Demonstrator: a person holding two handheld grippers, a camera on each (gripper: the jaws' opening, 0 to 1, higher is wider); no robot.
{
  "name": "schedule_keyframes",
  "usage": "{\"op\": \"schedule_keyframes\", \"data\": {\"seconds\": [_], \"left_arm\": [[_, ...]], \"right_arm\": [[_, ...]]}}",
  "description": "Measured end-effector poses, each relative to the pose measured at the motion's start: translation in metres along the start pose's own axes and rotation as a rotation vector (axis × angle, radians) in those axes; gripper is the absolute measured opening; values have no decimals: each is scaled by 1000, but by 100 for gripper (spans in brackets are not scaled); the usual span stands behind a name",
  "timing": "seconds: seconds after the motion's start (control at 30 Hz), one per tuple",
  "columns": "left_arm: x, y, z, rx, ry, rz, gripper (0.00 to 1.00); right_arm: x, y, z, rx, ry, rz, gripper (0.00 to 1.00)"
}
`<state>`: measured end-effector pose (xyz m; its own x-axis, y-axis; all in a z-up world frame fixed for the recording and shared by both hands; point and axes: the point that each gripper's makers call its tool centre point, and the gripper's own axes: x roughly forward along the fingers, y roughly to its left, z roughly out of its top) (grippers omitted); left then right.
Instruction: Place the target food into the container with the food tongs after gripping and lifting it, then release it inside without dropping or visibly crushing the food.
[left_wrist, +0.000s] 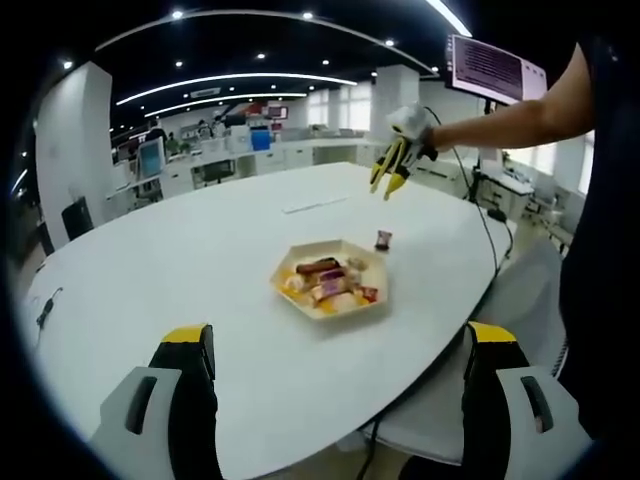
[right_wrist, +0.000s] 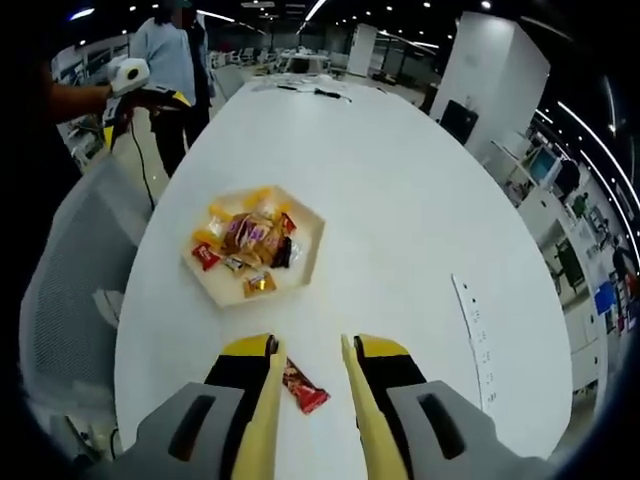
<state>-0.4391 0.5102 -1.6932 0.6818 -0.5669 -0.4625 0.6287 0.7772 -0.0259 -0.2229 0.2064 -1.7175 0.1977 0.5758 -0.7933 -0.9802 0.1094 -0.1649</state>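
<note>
A pale hexagonal tray (left_wrist: 338, 314) sits on the white oval table and holds several wrapped snacks (left_wrist: 325, 281). Just beyond it lies a small red snack packet (left_wrist: 383, 239). My left gripper (left_wrist: 340, 335) hangs open, low over the near table edge and well short of the tray. My right gripper (left_wrist: 386, 186) carries yellow tongs and hovers above the table past the packet. In the right gripper view the right gripper (right_wrist: 308, 346) is open, tong arms apart, with the red packet (right_wrist: 305, 388) lying on the table beneath the gap. The tray (right_wrist: 316, 250) with its snacks (right_wrist: 250, 240) lies ahead.
A long white strip (right_wrist: 473, 330) lies on the table to the right. A person (right_wrist: 172, 45) stands at the table's far end, near the left gripper (right_wrist: 150, 95). A grey chair (right_wrist: 75, 270) stands at the left edge. Office desks and a monitor (left_wrist: 495, 68) surround the table.
</note>
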Motion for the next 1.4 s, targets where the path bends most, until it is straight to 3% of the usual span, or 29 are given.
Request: {"op": "schedule_keyframes", "data": {"seconds": [0.4, 0.83, 1.0, 1.2, 1.4], "left_arm": [[4, -5, -3, -3, 18, 7, 99], [-9, -9, -9, -19, 20, 38, 99], [-12, -9, -13, -27, 37, 45, 99], [-16, -4, -6, -41, 16, 66, 99], [-14, -5, -10, -44, 25, 59, 99]], "right_arm": [[13, -3, -31, 6, 19, 29, 30], [54, 19, -70, 24, 79, 96, 30], [62, 16, -73, 9, 85, 103, 30], [67, 18, -74, 14, 93, 130, 30], [73, 28, -80, 94, 114, 161, 30]]}}
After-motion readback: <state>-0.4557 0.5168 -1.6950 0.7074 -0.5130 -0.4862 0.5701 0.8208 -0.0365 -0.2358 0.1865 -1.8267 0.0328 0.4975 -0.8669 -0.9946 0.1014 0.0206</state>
